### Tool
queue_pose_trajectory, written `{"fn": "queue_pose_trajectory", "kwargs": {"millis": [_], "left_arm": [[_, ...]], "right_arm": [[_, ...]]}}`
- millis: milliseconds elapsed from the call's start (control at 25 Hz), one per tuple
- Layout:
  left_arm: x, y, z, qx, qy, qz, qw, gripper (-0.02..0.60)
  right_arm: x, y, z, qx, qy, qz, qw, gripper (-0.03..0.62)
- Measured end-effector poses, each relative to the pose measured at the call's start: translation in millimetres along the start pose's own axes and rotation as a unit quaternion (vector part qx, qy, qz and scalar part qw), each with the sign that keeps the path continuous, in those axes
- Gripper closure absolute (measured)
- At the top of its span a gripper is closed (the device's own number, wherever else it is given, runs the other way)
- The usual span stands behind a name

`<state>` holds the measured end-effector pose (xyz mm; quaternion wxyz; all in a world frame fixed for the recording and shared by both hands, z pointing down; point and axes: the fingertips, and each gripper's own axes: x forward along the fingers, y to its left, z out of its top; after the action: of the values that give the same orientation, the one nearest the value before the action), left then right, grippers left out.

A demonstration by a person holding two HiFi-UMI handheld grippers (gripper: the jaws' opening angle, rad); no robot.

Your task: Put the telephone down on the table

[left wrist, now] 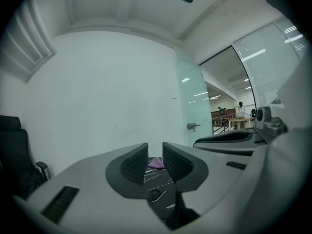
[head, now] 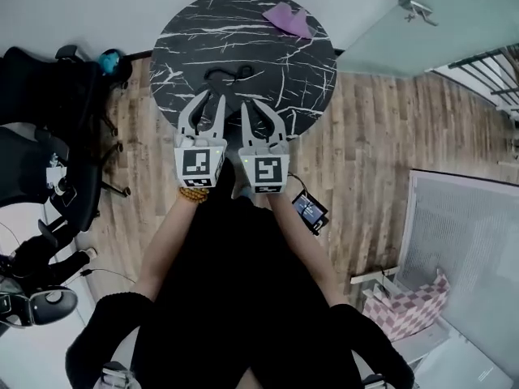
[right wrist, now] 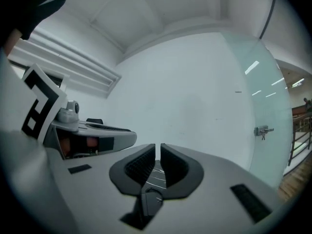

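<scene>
A black telephone (head: 229, 75), dim against the round black white-veined marble table (head: 276, 63), lies just 7 o'clock of its centre. A purple folded cloth (head: 288, 19) lies at 1 o'clock. Before them the left gripper (head: 211, 97) has its jaws narrowly apart and the right gripper (head: 258, 110) a sliver apart, both empty. Black office chairs (head: 49, 112) crowd 9 o'clock. Only the left gripper view looks past the frosted glass door (left wrist: 192, 116) to distant tables.

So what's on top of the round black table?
A purple folded thing near the far edge and a dark thing nearer the middle. The left gripper and right gripper hide the near edge of the table.
</scene>
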<state>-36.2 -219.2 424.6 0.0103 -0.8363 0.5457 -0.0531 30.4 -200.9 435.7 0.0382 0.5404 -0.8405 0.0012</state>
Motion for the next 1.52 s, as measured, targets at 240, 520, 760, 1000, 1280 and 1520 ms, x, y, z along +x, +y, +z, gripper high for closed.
{"fn": "queue_pose_trajectory", "kwargs": {"millis": [240,520,760,1000,1280,1520], "left_arm": [[-16.7,-26.6,8.1,0.001,-0.008,-0.010,0.9999,0.491],[-23.8,-33.1,9.9,0.019,-0.014,-0.009,0.9997,0.499],[-31.2,-42.3,7.8,0.017,-0.021,-0.006,0.9996,0.508],[-43.9,-43.5,1.9,0.020,-0.018,-0.003,0.9996,0.518],[-57.6,-43.3,-0.5,0.030,-0.022,0.002,0.9993,0.534],[-68.7,-44.4,-2.5,0.027,-0.029,-0.008,0.9992,0.541]], "right_arm": [[-20.3,-0.2,7.1,0.011,-0.012,-0.005,1.000,0.542],[-33.9,-5.8,17.3,0.020,-0.038,-0.017,0.999,0.542],[-43.1,-6.9,15.9,0.012,-0.038,-0.016,0.999,0.542],[-47.1,-0.9,14.2,0.006,-0.034,-0.013,0.999,0.542],[-54.3,21.9,15.9,0.000,-0.038,0.012,0.999,0.542],[-55.9,33.5,13.4,0.003,-0.041,0.021,0.999,0.542]]}}
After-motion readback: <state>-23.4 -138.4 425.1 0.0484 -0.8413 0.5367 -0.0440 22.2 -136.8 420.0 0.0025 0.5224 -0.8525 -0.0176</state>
